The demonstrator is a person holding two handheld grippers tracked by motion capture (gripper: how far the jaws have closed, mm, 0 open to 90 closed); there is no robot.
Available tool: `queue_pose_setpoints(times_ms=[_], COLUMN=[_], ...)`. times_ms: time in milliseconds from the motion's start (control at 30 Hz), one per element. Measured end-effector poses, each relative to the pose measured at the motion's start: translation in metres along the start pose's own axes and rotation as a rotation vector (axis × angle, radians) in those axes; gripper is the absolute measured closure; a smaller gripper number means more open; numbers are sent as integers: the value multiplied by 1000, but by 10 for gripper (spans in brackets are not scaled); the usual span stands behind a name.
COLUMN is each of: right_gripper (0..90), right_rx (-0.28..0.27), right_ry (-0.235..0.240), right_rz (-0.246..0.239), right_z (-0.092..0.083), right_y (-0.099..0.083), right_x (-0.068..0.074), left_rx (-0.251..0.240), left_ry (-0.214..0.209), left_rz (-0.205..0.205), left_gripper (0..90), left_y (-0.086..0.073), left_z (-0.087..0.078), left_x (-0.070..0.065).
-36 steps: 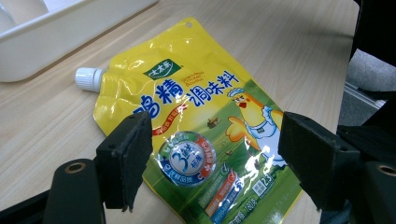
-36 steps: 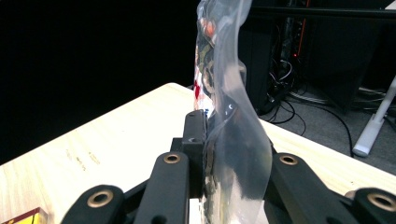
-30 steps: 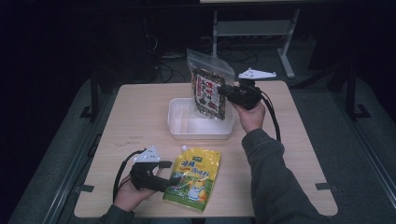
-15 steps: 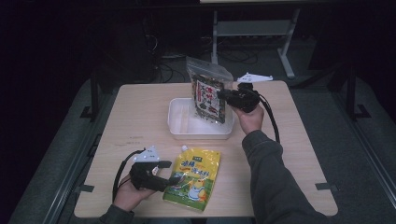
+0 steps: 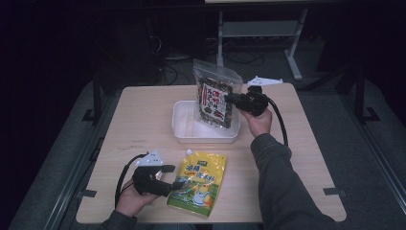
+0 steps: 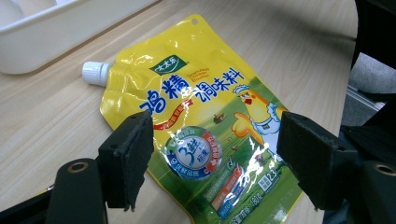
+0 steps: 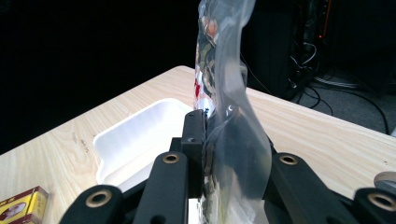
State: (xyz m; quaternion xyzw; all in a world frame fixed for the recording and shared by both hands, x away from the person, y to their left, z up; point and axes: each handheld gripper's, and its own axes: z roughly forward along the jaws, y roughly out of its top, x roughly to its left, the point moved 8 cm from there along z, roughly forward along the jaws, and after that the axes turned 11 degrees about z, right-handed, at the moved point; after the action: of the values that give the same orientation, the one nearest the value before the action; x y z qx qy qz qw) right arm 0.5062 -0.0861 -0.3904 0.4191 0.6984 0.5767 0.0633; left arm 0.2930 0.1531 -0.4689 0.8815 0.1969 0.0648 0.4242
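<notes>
Seaweed bag (image 5: 215, 98) lower, bottom tray-hidden (image 5: 184, 125)

Clear snack bag (image 5: 215, 98) upright over white tray (image 5: 183, 125) — yellow spouted pouch (image 5: 198, 181) flat.

The right tool (image 5: 229, 99) holds a clear snack bag (image 5: 215, 98) upright over the white tray (image 5: 182, 128). The left tool (image 5: 176, 176) rests on the worktop (image 5: 143, 110) beside a yellow pouch (image 5: 198, 182).

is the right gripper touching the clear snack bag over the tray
Touching. In the right gripper view the right gripper has its fingers pinched on the snack bag, with no gap, holding it upright above the white tray.
</notes>
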Motion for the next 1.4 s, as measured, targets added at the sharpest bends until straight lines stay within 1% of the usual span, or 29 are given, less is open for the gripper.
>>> queue_pose_setpoints(times_ms=[200, 400, 633, 667, 700, 800, 833, 867, 967, 1067, 1167, 1200, 1300, 1333, 1367, 1400], right_gripper=[744, 741, 726, 678, 643, 587, 587, 549, 529, 497, 483, 478, 472, 458, 458, 456], right_rx=[6, 10, 16, 21, 19, 27, 27, 38, 47, 65, 64, 63, 65, 82, 82, 86], right_ry=[11, 25, 19, 5, 6, 9, 9, 5, 6, 6, -1, -7, -9, -16, -16, -20], right_rz=[-1, 19, 24, 21, 27, 43, 43, 49, 48, 58, 65, 76, 82, 89, 89, 89], right_z=[-1, -1, -1, -2, -3, -6, -6, -8, -10, -13, -15, -19, -24, -29, -29, -34], right_y=[-1, -1, -2, -2, -1, -1, -1, -2, -4, -5, -6, -8, -11, -16, -16, -20], right_x=[-4, -9, -10, -10, -10, -9, -9, -9, -8, -5, -7, -8, -9, -9, -9, -9], left_rx=[3, 2, -1, 1, 1, 2, 2, 2, 4, 9, 12, 13, 15, 22, 22, 28], left_ry=[-4, -2, 1, 1, 1, 4, 4, 5, 6, 11, 14, 17, 17, 18, 18, 19], left_rz=[-1, 2, -5, -3, -2, -1, -1, -1, 0, 1, 0, -1, -4, -1, -1, 3], left_gripper=[265, 263, 259, 258, 258, 255, 254, 253, 252, 249, 243, 241, 241, 243, 244, 246], left_y=[-1, -1, -1, -1, -1, -1, -1, -1, -1, -2, -2, -2, -3, -3, -3, -4], left_z=[1, 0, 0, 1, 1, 1, 1, 1, 1, 1, 1, 1, 2, 3, 3, 4], left_x=[0, 1, 2, 2, 1, 2, 2, 2, 1, 1, 2, 2, 2, 2, 2, 2])
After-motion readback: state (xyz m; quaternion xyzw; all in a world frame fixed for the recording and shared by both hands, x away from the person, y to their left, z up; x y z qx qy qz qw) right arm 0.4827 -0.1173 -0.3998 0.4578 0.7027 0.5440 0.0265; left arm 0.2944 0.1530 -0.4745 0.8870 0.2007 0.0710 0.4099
